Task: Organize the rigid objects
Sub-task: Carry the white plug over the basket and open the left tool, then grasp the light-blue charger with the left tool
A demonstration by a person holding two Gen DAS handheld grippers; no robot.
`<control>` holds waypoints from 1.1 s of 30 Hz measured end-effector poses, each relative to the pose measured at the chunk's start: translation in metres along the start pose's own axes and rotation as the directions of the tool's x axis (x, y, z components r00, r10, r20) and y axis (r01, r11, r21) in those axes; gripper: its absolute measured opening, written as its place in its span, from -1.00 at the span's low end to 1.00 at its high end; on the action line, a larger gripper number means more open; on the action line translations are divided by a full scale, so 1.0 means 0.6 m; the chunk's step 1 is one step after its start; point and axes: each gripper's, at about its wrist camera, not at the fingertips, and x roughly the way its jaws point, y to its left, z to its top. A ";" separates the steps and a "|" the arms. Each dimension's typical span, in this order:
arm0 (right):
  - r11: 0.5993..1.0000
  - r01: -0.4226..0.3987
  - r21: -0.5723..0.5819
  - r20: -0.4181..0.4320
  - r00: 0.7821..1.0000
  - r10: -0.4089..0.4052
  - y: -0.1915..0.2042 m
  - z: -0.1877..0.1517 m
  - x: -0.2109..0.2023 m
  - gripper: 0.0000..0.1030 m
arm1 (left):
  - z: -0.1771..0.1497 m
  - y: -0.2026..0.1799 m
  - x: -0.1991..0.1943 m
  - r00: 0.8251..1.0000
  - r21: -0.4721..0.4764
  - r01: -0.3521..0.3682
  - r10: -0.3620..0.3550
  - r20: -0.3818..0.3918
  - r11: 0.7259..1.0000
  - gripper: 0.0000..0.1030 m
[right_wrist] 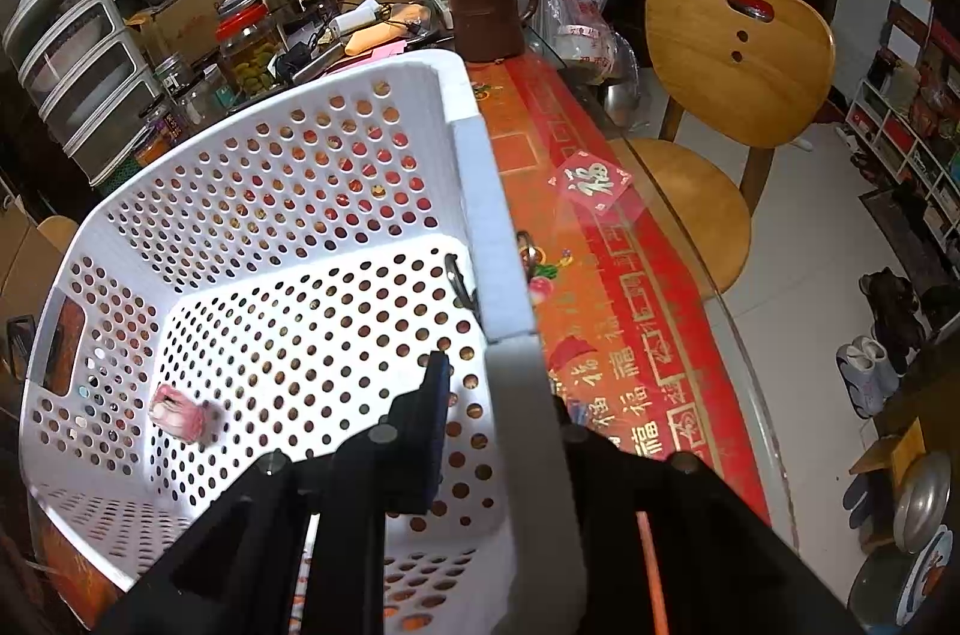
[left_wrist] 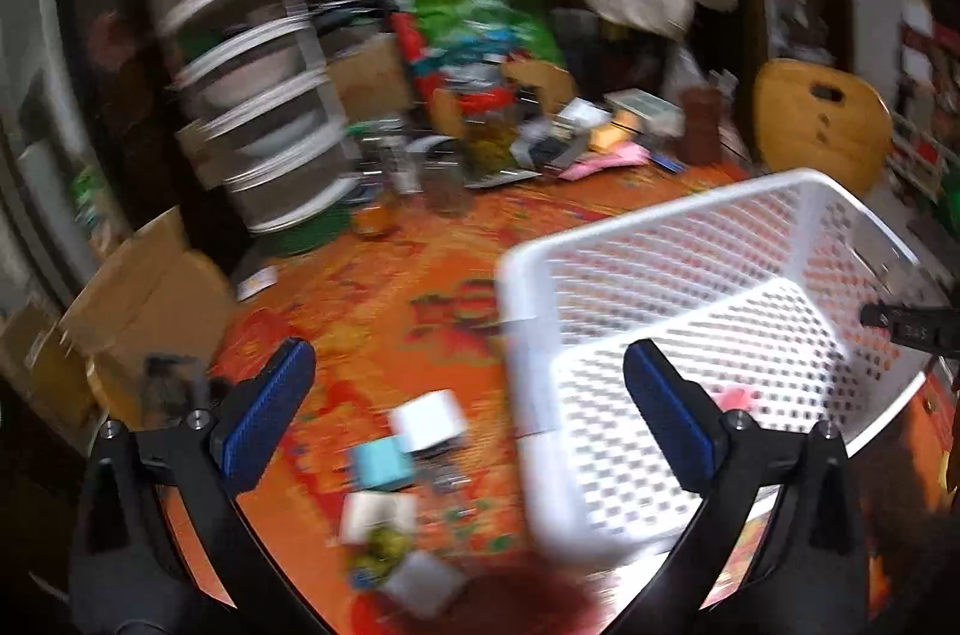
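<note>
Hovering over the orange patterned desk (left_wrist: 384, 287), the left gripper (left_wrist: 468, 413) has its blue-padded fingers (left_wrist: 264, 413) spread wide with nothing between them. Under that gap, in the blurred left wrist view, lies a loose cluster of small boxes: a white box (left_wrist: 427, 421), a teal box (left_wrist: 382, 467) touching it on the near side, another white box (left_wrist: 379, 512), a yellow-green lump (left_wrist: 384, 545) that is too smeared to identify, and a pale square packet (left_wrist: 427, 584) nearest the camera. Just right of the cluster stands the white perforated basket (left_wrist: 630, 239), its near corner between the two fingers in the picture.

From the right wrist view, the basket (right_wrist: 480, 191) holds a small pink item (right_wrist: 180, 413) on its floor, toward the left wall. The right gripper (right_wrist: 510, 389) is clamped on the basket's right rim: one finger (right_wrist: 438, 395) is inside against the wall, the other hidden outside behind it. Right of the basket runs the desk's red banded edge (right_wrist: 600, 275), with a brown mug (right_wrist: 483, 11) beyond the basket's far corner and a wooden chair (right_wrist: 738, 53) further right.
</note>
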 end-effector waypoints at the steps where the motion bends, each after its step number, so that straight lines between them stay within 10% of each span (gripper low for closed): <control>1: 1.000 0.000 -0.002 -0.001 1.000 0.000 0.000 0.000 0.000 -0.67 | -0.005 0.034 -0.003 1.000 -0.048 -0.003 0.003 -0.001 0.999 0.99; 6: 1.000 0.003 -0.013 0.000 1.000 -0.003 0.000 -0.002 0.001 -0.67 | -0.065 0.174 0.071 0.991 -0.227 0.026 -0.054 -0.120 0.973 0.99; 14: 1.000 0.002 -0.001 -0.005 1.000 -0.002 0.000 -0.001 0.000 -0.67 | -0.130 0.169 0.225 0.930 -0.208 0.035 -0.108 -0.351 0.978 0.99; 33: 1.000 0.015 -0.003 -0.023 1.000 -0.016 -0.007 -0.001 0.002 -0.67 | -0.181 0.187 0.305 0.888 -0.274 -0.023 -0.106 -0.447 0.962 0.96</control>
